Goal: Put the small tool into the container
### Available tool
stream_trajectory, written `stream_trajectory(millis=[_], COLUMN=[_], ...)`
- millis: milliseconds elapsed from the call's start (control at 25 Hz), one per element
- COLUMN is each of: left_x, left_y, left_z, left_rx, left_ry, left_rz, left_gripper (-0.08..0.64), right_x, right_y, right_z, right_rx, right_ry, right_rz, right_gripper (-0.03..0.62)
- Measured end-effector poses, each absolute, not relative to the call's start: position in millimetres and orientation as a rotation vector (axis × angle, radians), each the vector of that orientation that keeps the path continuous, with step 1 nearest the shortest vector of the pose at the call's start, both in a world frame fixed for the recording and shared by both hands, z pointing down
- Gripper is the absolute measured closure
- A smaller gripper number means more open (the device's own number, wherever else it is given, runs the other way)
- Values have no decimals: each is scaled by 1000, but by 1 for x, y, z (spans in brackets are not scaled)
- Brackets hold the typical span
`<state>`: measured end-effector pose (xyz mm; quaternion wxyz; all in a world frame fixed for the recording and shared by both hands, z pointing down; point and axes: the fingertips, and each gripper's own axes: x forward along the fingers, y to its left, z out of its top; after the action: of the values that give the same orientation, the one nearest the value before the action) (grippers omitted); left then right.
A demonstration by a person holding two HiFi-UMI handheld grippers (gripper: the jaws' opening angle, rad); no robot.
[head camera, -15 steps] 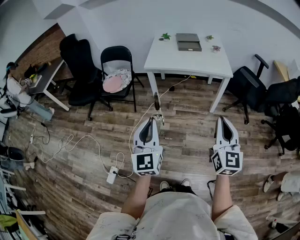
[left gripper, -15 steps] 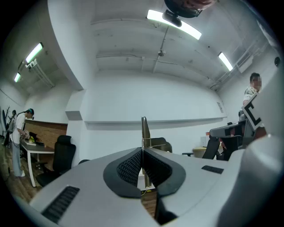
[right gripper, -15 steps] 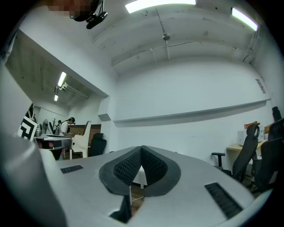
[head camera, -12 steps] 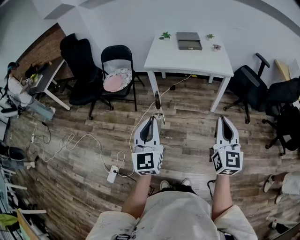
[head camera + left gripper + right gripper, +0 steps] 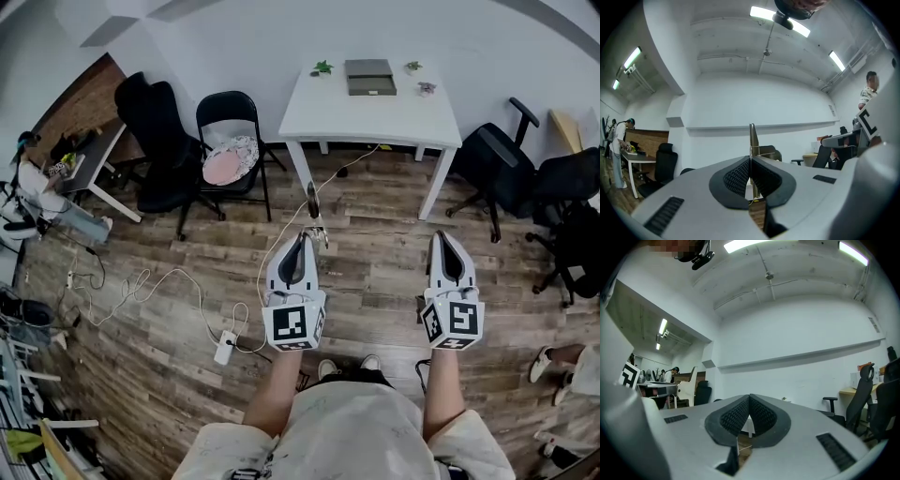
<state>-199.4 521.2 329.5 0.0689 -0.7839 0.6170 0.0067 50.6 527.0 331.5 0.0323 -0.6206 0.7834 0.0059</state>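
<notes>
Presently both grippers are held level above the wood floor [image 5: 169, 309]. Left gripper [image 5: 750, 161]: jaws pressed together on the small tool [image 5: 752, 136], a thin metal strip standing upright past the tips. Right gripper [image 5: 749, 397]: jaws closed, pads meeting, nothing between them. Grey container [image 5: 370, 77] sits at the far edge of the white table [image 5: 375, 117], well apart from the tool.

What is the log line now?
left gripper: shut on small tool | right gripper: shut, empty | container: on white table
</notes>
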Motion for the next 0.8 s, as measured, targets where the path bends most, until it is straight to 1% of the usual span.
stream_trajectory(millis=[400,800], left_x=[-150,-126], left_y=[513,518], left_z=[344,349], left_rx=[-2377,-2362], left_ry=[1885,1905], left_rz=[-11,-9], left_gripper=[551,551], right_x=[104,136], right_y=[521,527], right_z=[346,360], right_rx=[-1880,-1873], right_ry=[2399,2391], right_rz=[-17,-57], right_gripper=[577,577])
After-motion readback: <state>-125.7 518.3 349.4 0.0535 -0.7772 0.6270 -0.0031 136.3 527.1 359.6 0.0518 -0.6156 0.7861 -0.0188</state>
